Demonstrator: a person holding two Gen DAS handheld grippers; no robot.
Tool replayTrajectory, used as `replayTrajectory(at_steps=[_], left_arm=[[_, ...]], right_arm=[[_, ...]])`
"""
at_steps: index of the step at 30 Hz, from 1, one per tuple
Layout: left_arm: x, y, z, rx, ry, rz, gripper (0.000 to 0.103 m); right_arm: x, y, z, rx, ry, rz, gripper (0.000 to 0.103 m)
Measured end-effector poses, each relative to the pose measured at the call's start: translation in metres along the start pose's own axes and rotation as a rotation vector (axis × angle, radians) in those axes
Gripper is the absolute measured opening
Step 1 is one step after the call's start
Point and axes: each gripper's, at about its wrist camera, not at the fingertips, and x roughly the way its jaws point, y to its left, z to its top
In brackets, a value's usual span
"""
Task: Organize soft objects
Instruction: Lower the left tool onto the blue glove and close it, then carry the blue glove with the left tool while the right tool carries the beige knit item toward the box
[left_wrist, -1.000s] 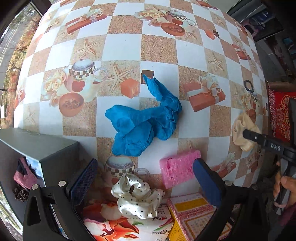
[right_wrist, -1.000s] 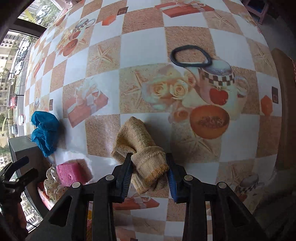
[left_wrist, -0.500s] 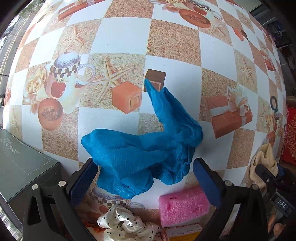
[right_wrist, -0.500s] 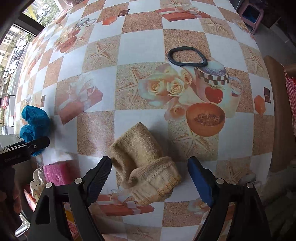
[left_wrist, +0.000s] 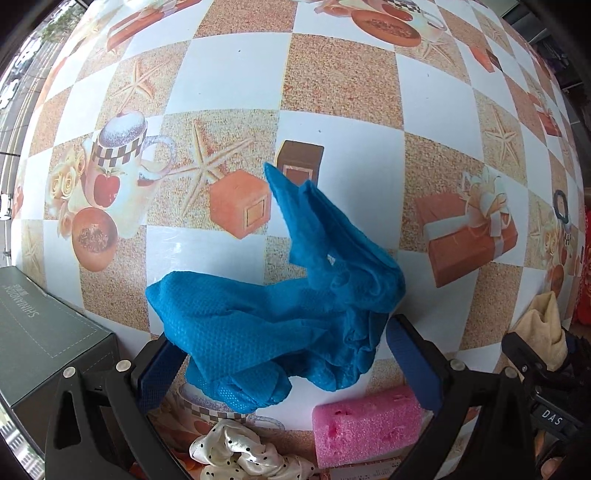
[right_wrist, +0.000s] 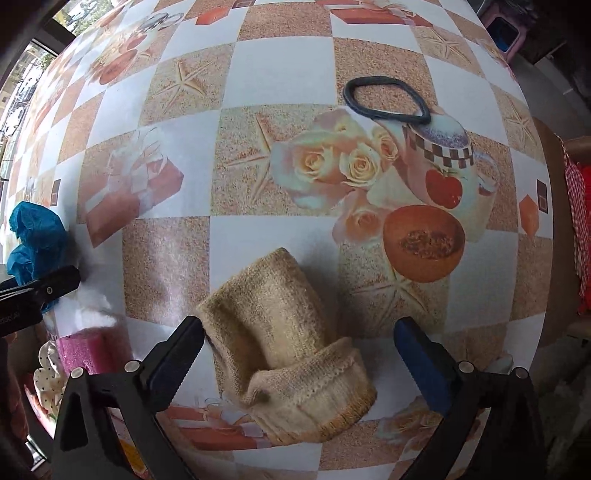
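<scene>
A crumpled blue cloth (left_wrist: 280, 306) lies on the patterned tablecloth. My left gripper (left_wrist: 284, 354) is open, its jaws on either side of the cloth's near end. A beige knitted sock (right_wrist: 288, 350) lies folded in the right wrist view. My right gripper (right_wrist: 299, 354) is open, its jaws wide on either side of the sock and not touching it. The sock also shows in the left wrist view (left_wrist: 543, 325), and the blue cloth in the right wrist view (right_wrist: 35, 236).
A pink sponge (left_wrist: 365, 424) and a white dotted scrunchie (left_wrist: 240, 454) lie near the left gripper. A dark grey box (left_wrist: 40, 332) stands at the left. A black hair tie (right_wrist: 386, 98) lies beyond the sock. The table's edge (right_wrist: 546, 258) runs at the right.
My left gripper has moved forward from over the scrunchie and sponge to the blue cloth. My right gripper has opened and let go of the sock, which now lies on the table.
</scene>
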Motion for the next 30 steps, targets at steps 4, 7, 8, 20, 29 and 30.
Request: replayTrajectory(at_steps=[4, 7, 8, 20, 29, 30], left_arm=[[0.002, -0.011, 0.002, 0.003, 0.0, 0.002, 0.103], [0.001, -0.009, 0.002, -0.001, -0.002, 0.001, 0.103], [0.001, -0.009, 0.001, 0.001, -0.003, 0.001, 0.103], [-0.023, -0.035, -0.008, 0.142, -0.074, 0.01, 0.028], [-0.054, -0.028, -0.021, 0.158, -0.148, -0.006, 0.028], [-0.058, -0.026, -0.024, 0.159, -0.154, -0.009, 0.028]], right_arm=[[0.006, 0.003, 0.002, 0.004, 0.024, -0.007, 0.103], [0.003, 0.005, 0.008, -0.002, 0.017, -0.009, 0.103], [0.003, 0.006, 0.008, -0.004, 0.009, -0.011, 0.103], [-0.022, 0.015, -0.004, -0.09, -0.063, -0.015, 0.066], [-0.048, 0.008, -0.012, -0.048, -0.092, 0.108, 0.033], [-0.052, 0.008, -0.014, -0.043, -0.094, 0.117, 0.033]])
